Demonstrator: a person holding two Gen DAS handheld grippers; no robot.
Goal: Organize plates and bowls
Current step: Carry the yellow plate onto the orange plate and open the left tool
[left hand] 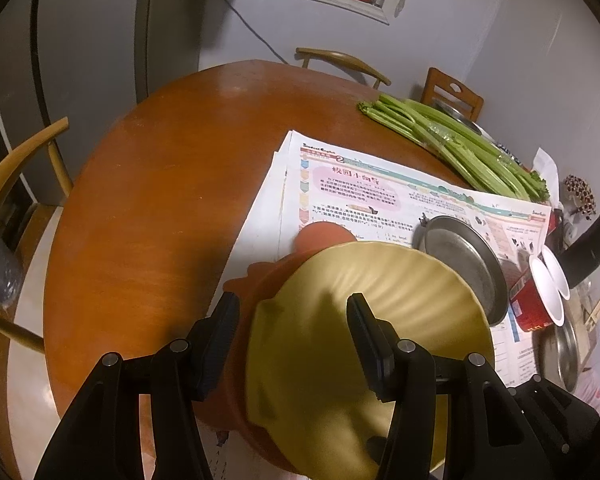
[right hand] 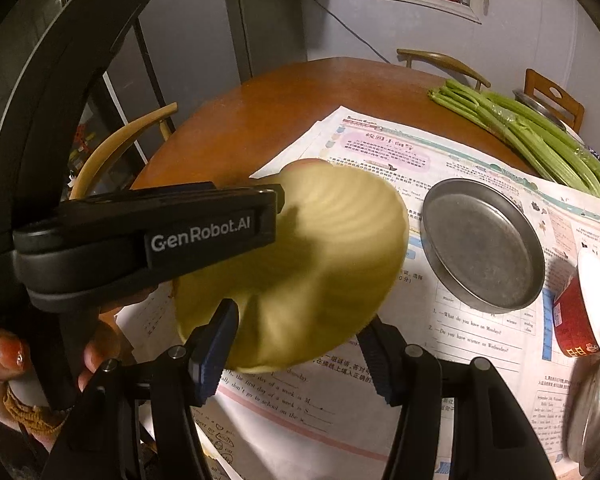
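Your left gripper (left hand: 292, 312) has its jaws spread wide, one on either side of the near rim of the pale yellow ribbed plate (left hand: 364, 312), with visible gaps, so it is not pinching anything. That plate rests tilted on an orange-brown scalloped dish (left hand: 324, 236) underneath it, whose edge peeks out on the far and left sides. Your right gripper (right hand: 300, 340) also has its jaws spread apart; they sit at the near edge of the same yellow plate (right hand: 320, 248), and you cannot tell whether either finger touches it. In the right wrist view your left gripper (right hand: 278, 208) reaches in from the left, its fingertip over the plate's left rim, with your hand (right hand: 12, 356) on its handle. Both dishes lie on printed worksheets (left hand: 380, 196) spread over the round brown wooden counter (left hand: 160, 184). Just to the right of the yellow plate stands a round grey metal pan (right hand: 484, 248), upright on the paper. Right of that pan is a red paper cup with a white inside (right hand: 584, 308), lying on its side, and a shiny steel bowl (right hand: 592, 408) sits near the right edge. Farther back, a bundle of green celery stalks (left hand: 452, 140) lies across the counter's far right side. Beyond the counter stand wooden chairs (left hand: 340, 60) against the grey wall.
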